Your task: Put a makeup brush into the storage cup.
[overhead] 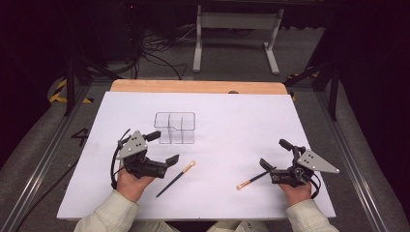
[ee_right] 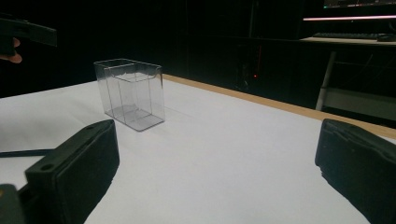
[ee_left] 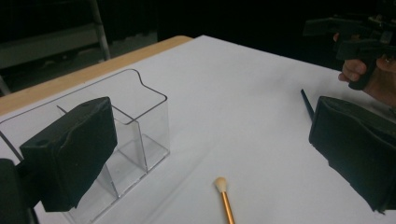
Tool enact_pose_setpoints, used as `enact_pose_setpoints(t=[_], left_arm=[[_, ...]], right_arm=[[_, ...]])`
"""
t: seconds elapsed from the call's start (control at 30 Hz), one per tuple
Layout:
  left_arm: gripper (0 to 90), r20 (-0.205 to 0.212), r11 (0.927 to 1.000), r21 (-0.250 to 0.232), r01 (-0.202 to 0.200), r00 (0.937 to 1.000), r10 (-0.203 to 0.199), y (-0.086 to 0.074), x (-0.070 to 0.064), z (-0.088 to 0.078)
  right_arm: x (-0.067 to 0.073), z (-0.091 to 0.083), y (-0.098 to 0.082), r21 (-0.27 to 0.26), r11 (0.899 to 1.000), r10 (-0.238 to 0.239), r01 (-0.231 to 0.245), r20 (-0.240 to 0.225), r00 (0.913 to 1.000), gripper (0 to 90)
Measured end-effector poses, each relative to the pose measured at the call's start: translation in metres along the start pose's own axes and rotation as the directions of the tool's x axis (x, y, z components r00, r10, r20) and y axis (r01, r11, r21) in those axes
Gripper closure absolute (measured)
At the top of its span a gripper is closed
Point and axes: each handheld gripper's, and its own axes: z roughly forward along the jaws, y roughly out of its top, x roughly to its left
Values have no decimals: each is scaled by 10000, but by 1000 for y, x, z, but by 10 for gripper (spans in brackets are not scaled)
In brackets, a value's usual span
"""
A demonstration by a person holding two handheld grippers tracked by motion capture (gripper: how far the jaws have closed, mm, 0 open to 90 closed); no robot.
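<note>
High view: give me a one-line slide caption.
Two hand-held grippers, left gripper and right gripper, open over white table, two makeup brushes before clear organizer.

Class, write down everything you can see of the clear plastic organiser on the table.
The clear organiser is a see-through box that looks like acrylic, with thin walls that split it into a few open-topped compartments, and one side wall cut lower with a rounded step. It stands upright on the white table cover, toward the far middle, and looks empty. Nothing touches it; the two brushes lie nearer the person, and the left gripper sits beside it, apart.
</note>
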Motion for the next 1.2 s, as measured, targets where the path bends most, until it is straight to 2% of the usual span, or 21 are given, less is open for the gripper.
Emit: enact_pose_setpoints(t=[0.13,0.27,0.53,0.67,0.73,0.77,0.8,0.83,0.87,0.97,1.1,1.13,1.2], left_arm=[[17,-1,9967,806,2,10000,-1,9,1,3],[17,-1,9888,1491,3,10000,-3,14,3,8],[21,-18,9641,2655,-9,10000,14,23,-1,15],[24,23,9504,3108,-55,10000,51,26,-1,18],[29,86,9427,3335,-60,10000,34,27,-2,21],[29,141,9353,3537,-49,9999,-1,28,-2,23],[31,194,9309,3652,-8,9998,-68,28,-2,25],[31,194,9309,3652,-8,9998,-68,28,-2,25],[31,237,9236,3832,38,9996,-139,29,-1,26],[33,295,9102,4139,112,9992,-257,30,0,29],[34,375,8898,4564,18,9991,-213,30,0,34],[34,406,8820,4712,-73,9991,-134,31,0,35],[32,270,8757,4828,-67,9996,-72,31,-2,38]], right_arm=[[0,-1,0,3,10000,30,-30,-13,10000,0],[-1,-1,0,4,10000,45,-45,-38,10000,0],[0,-1,0,-29,10000,61,-62,-110,9999,0],[-1,-1,0,83,9996,272,-269,-314,9991,3],[-1,-1,0,62,9995,319,-317,-355,9989,3],[-1,-1,0,68,9994,327,-325,-328,9989,3],[-2,-1,0,32,9994,336,-336,-348,9988,3],[-2,-1,0,32,9994,336,-336,-348,9988,3],[-1,-1,0,11,9995,300,-300,-335,9990,3],[-1,-1,0,-61,9998,161,-164,-360,9992,1],[-1,-1,-1,-18,9998,190,-191,-337,9993,1],[-1,-1,-1,-35,9998,182,-183,-339,9993,1],[-1,-1,0,-56,9999,160,-162,-321,9994,1]])
